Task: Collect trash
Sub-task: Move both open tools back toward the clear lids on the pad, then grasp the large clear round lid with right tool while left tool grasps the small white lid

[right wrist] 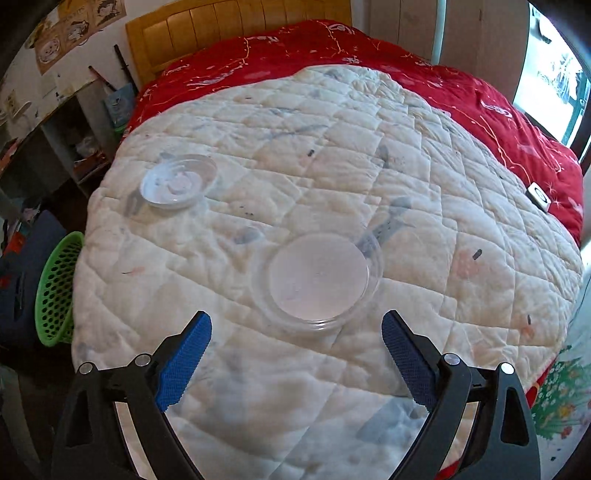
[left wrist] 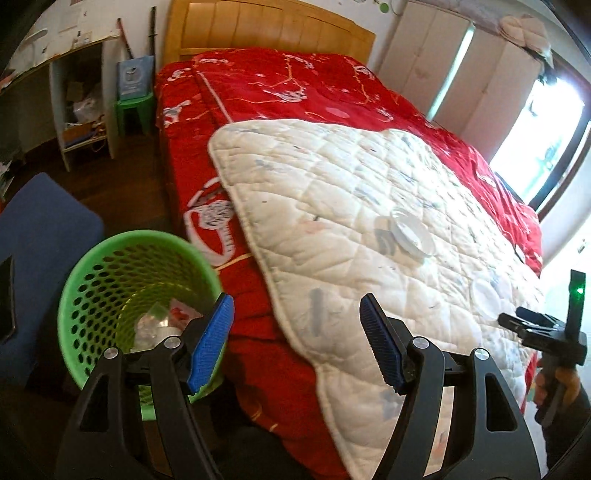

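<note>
While left view shows trash [left wrist: 162, 325] inside basket [left wrist: 92, 266], right hides it

A bedroom in a home. Fills most of the frame: a bed with a light wooden slatted headboard [left wrist: 269, 29], spread with a red patterned quilt [left wrist: 266, 92] and a white quilted cotton pad [right wrist: 295, 177]. At upper right, tall cream wardrobe doors [left wrist: 443, 62] beside a bright window [left wrist: 535, 147]. At upper left, a cluttered white shelf unit [left wrist: 79, 107], a small green plastic stool [left wrist: 135, 110], paper drawings on the wall [right wrist: 70, 33]. At lower left, a green perforated plastic wastebasket [left wrist: 110, 280] on dark wooden floor [left wrist: 122, 181].
</note>
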{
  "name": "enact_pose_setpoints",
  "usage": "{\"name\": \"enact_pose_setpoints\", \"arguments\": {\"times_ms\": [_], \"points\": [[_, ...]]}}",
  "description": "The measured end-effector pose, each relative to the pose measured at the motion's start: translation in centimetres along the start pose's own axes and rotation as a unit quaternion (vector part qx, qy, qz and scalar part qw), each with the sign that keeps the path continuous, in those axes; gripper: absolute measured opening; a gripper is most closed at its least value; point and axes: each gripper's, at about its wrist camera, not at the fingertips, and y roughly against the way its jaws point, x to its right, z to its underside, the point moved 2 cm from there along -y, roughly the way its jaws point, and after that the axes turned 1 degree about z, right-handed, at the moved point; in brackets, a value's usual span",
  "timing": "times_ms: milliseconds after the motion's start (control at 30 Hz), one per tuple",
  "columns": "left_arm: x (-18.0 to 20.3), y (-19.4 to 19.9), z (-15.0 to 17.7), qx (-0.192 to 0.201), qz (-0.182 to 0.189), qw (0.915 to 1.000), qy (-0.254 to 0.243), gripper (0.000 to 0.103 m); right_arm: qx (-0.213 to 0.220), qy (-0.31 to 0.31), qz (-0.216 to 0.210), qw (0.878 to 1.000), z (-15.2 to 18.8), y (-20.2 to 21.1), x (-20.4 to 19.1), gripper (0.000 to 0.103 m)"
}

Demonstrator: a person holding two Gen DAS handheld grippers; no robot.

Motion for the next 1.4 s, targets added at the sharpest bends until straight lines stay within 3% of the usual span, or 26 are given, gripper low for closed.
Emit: {"name": "enact_pose_setpoints", "arguments": {"times_ms": [333, 833, 1133, 1400], "points": [[3.1, -2.3, -1.7, -0.013, 0.014, 0.9997, -0.017, 0.070, -0.018, 0.003, 0.000, 1.000, -0.8, -3.0, 0.8, 0.091], [9.3, -8.0, -4.8, -0.037, 0.044, 0.9971, -0.050, 0.070, -0.019, 0.011, -0.001, 1.000, -1.9, -4.2, 0.8, 0.090], [12.0, -12.7, -6.6, -0.060, 0.058, 0.9948, -0.059, 0.060, -0.015, 0.012, -0.004, 1.000, -2.0, -4.1, 1.0, 0.087], [11.7, -16.6, -7.0, -0.089, 0.054, 0.9936, -0.042, 0.046, -0.013, 0.006, -0.014, 1.000, -1.9, -3.8, 1.2, 0.087]]}}
